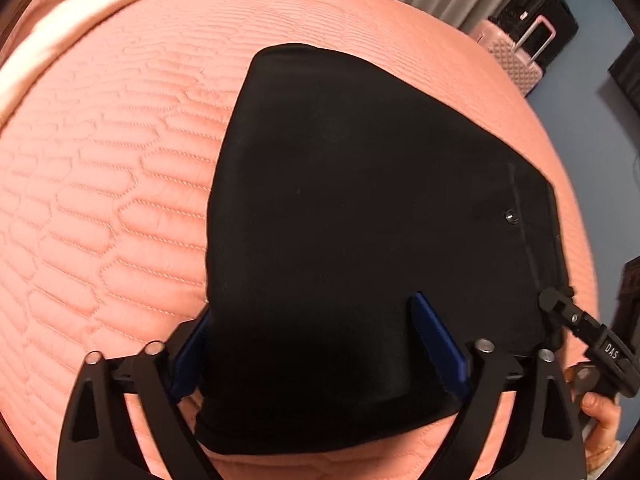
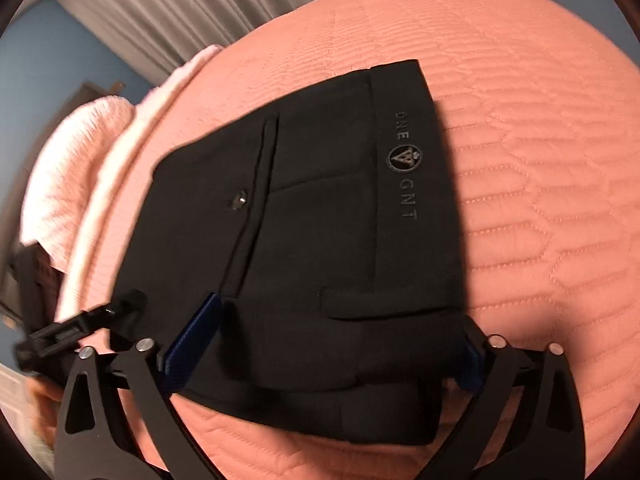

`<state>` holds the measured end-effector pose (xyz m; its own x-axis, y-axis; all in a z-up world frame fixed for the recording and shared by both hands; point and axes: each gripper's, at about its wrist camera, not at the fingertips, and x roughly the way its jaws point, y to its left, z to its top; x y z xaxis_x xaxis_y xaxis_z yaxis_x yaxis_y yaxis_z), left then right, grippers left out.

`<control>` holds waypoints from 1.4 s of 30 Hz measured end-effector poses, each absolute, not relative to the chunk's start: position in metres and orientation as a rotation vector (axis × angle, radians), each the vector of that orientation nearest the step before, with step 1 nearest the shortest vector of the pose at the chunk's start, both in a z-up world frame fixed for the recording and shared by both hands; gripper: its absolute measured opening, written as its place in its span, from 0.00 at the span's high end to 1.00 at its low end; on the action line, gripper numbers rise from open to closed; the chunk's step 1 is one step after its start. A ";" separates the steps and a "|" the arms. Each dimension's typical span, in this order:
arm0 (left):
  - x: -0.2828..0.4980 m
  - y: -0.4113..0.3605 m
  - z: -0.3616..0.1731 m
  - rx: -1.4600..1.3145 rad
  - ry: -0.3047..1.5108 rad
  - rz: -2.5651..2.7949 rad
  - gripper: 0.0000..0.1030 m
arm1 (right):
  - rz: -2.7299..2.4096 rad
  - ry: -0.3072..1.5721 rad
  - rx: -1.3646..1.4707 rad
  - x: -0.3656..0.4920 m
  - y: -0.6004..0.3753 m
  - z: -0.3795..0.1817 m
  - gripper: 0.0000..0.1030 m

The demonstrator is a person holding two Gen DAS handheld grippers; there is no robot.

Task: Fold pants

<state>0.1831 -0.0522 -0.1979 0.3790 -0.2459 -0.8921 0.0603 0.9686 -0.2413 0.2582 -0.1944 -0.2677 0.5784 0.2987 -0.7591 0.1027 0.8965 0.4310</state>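
Pants (image 1: 360, 220): folded black bundle, flat on pink bed (image 1: 120, 200). Left claw (image 1: 320, 344) and right claw (image 2: 332, 348) spread astride near edge; press your corners square, evenly.

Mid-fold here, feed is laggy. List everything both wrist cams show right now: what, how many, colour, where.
pants: one, black, folded into a compact stack on the quilt, waistband with grey lettering and a round logo
button: one, metallic, by the pocket seam
quilt: one, salmon pink, stitched pattern, covers the bed under the pants
pillow: one, pale pink, at the far end of the bed
curtain: one, grey, pleated, behind the bed
suitcases: two, one pink and one black, on the floor by the curtain
wall: blue
hand: one seen, holds the right gripper's handle
left gripper: black with blue pads, open, straddles the stack's near end
right gripper: black, blue pads, open, straddles the stack's near edge
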 end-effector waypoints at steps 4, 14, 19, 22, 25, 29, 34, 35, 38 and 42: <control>0.185 -0.045 -0.191 -0.191 1.144 -0.218 0.72 | 0.095 0.956 0.522 0.253 -0.209 -0.259 0.61; 0.150 -0.016 -0.178 -0.213 1.136 -0.224 0.84 | 0.144 0.965 0.459 0.222 -0.199 -0.244 0.68; 0.147 -0.006 -0.180 -0.198 1.143 -0.103 0.49 | 0.073 0.992 0.569 0.216 -0.224 -0.253 0.44; 0.134 -0.005 -0.154 -0.070 1.074 0.010 0.49 | -0.067 0.889 0.457 0.195 -0.228 -0.220 0.36; 0.124 -0.029 -0.122 0.083 0.946 0.032 0.39 | -0.029 0.736 0.255 0.189 -0.200 -0.173 0.34; 0.141 -0.091 -0.129 0.110 0.989 -0.179 0.32 | 0.215 0.838 0.161 0.236 -0.135 -0.173 0.36; 0.153 -0.106 -0.185 0.174 1.095 -0.213 0.29 | 0.116 1.029 0.043 0.279 -0.159 -0.236 0.56; 0.149 -0.098 -0.181 0.209 1.095 -0.184 0.30 | 0.084 1.018 0.114 0.276 -0.183 -0.230 0.67; 0.145 -0.068 -0.161 0.262 1.020 -0.095 0.32 | 0.012 0.907 0.208 0.280 -0.205 -0.194 0.63; 0.193 -0.077 -0.148 0.076 1.036 -0.141 0.31 | 0.245 0.952 0.265 0.339 -0.138 -0.190 0.63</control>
